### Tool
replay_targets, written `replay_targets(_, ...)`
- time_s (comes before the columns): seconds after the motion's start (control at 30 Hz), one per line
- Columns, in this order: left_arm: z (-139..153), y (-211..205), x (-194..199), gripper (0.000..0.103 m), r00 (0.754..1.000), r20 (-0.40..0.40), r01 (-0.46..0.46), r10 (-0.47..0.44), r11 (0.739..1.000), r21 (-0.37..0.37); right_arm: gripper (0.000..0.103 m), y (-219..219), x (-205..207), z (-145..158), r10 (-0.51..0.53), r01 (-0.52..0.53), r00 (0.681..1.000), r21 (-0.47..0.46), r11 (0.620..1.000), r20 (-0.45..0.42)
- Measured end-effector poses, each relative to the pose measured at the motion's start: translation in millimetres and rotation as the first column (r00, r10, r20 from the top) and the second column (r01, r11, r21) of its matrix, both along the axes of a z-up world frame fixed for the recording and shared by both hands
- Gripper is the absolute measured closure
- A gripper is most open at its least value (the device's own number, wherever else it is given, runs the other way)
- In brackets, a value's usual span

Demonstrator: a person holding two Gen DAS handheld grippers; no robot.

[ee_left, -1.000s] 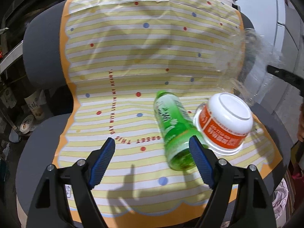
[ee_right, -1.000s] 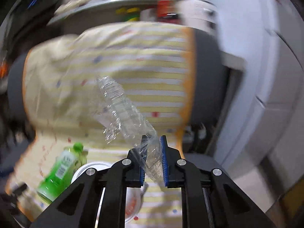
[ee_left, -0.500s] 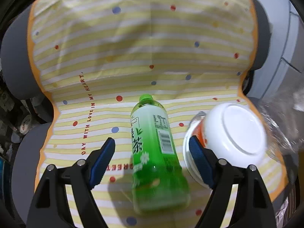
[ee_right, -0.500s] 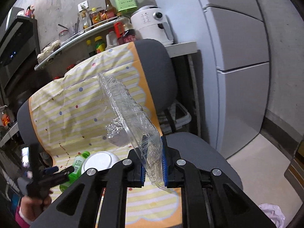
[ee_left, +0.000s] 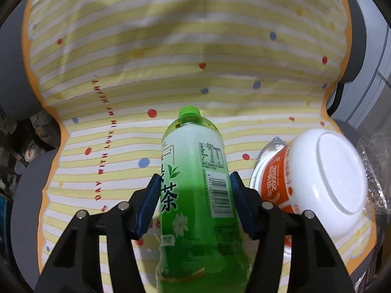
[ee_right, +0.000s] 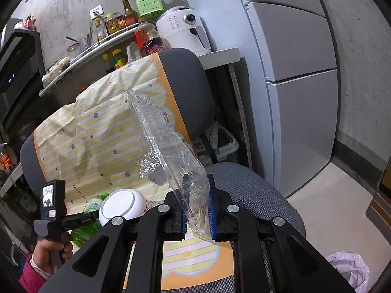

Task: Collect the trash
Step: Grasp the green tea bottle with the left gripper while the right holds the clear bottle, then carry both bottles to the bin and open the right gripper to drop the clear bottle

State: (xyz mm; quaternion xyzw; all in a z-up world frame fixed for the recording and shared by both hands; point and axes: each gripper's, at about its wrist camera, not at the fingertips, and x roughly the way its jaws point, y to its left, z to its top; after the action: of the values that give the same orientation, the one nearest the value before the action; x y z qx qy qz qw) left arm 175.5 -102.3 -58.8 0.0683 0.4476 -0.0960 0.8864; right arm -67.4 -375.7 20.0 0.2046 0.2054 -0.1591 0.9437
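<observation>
the green tea bottle (ee_left: 195,183) lies on its side on the striped cover (ee_left: 171,48) of the grey chair (ee_right: 244,183), cap pointing toward the backrest, and the left tool (ee_left: 194,202) has its blue pads against both sides of the label, so it seems closed on the bottle or very nearly. the bottle looks smooth, round and perhaps partly full, so it could roll or slide out of the pads if the grip is light. just to its right, close beside the pad, an upturned orange and white noodle bowl (ee_left: 317,178) could get knocked off the seat on lifting. the right tool (ee_right: 198,212) is clamped tight on a crumpled clear plastic tray (ee_right: 166,146), held up above the seat; thin and floppy, it might slip. a white bag (ee_right: 347,268) sits on the floor.
</observation>
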Motion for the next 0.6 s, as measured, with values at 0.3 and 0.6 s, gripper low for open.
replay_targets(0.3, 60.1, 35.1, -75.5, 0.047, 0.983, 0.182, -0.007, 0.016, 0.999, -0.051, 0.089, 4.5, -46.2, 28.9, -0.039, 0.041, 0.996, -0.022, 0.999, 0.076)
replay_targets(0.6, 97.3, 26.4, -166.8, 0.047, 0.951, 0.299, 0.114, -0.078, 0.988, -0.104, 0.089, 17.0, -102.3, 29.0, -0.05, 0.051, 0.997, -0.022, 0.998, 0.066)
